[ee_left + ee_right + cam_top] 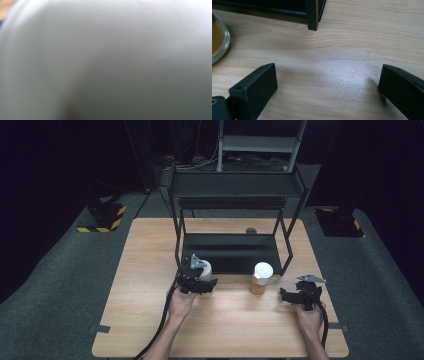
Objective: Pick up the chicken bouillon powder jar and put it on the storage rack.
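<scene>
Now, white jar [205, 269] upright, long axis vertical, in left tool [199, 281]

- The high view looks forward and down from above the person's edge of the table [150, 330], taking in the whole top and the black rack [235, 195] at its far edge.
- The left gripper view sits pressed close against a blurred white object [106, 60].
- The right gripper view looks low and near across the tabletop [352, 45] toward a rack leg [313, 15] and a glass jar [219, 40], both shared with the high view.
</scene>
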The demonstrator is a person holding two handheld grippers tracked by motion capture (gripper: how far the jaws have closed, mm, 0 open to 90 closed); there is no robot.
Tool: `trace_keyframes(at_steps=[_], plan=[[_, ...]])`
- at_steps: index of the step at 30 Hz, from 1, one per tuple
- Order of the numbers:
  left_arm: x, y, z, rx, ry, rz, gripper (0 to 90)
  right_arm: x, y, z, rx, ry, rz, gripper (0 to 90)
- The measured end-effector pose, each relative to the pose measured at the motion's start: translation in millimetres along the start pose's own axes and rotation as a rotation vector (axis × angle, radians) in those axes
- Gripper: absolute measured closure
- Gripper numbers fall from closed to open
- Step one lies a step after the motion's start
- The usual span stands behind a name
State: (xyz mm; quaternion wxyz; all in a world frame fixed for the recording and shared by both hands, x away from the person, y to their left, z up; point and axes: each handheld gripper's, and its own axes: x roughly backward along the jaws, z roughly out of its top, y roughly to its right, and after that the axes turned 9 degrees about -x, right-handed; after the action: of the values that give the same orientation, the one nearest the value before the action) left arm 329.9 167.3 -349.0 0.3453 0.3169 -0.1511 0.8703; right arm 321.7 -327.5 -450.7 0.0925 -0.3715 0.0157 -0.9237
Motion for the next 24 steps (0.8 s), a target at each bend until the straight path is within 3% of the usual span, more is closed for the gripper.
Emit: trace_keyframes(at_steps=[8, 9, 10, 15, 17, 19, 20, 23, 24], plan=[[20.0, -11.2, 36.9, -0.032, -0.002, -0.013, 32.3, 0.0, 0.0, 0.0, 0.0, 0.0, 0.0, 1.4], [28.0, -16.6, 50.7, -0.034, -0.003, -0.022, 32.3, 0.0, 0.0, 0.0, 0.0, 0.0, 0.0, 1.4], [28.0, -16.6, 50.7, -0.034, -0.003, -0.022, 32.3, 0.0, 0.0, 0.0, 0.0, 0.0, 0.0, 1.4], [46.7, -27.5, 82.6, -0.048, 0.01, -0.043, 32.4, 0.0, 0.2, 0.1, 0.0, 0.0, 0.001, 1.4], [56.8, -33.0, 102.2, -0.053, 0.018, -0.058, 32.4, 0.0, 0.2, 0.1, 0.0, 0.0, 0.001, 1.4], [59.0, -34.0, 107.4, -0.054, 0.019, -0.062, 32.4, 0.0, 0.2, 0.1, 0.0, 0.0, 0.001, 1.4], [64.5, -34.8, 121.3, -0.063, 0.017, -0.066, 32.4, -0.1, 0.2, 0.1, 0.0, 0.0, 0.001, 1.4], [71.4, -36.7, 142.9, -0.081, 0.011, -0.075, 32.4, 0.0, 0.2, 0.1, -0.001, 0.0, 0.001, 1.4], [71.4, -36.7, 142.9, -0.081, 0.011, -0.075, 32.4, 0.0, 0.2, 0.1, -0.001, 0.0, 0.001, 1.4]])
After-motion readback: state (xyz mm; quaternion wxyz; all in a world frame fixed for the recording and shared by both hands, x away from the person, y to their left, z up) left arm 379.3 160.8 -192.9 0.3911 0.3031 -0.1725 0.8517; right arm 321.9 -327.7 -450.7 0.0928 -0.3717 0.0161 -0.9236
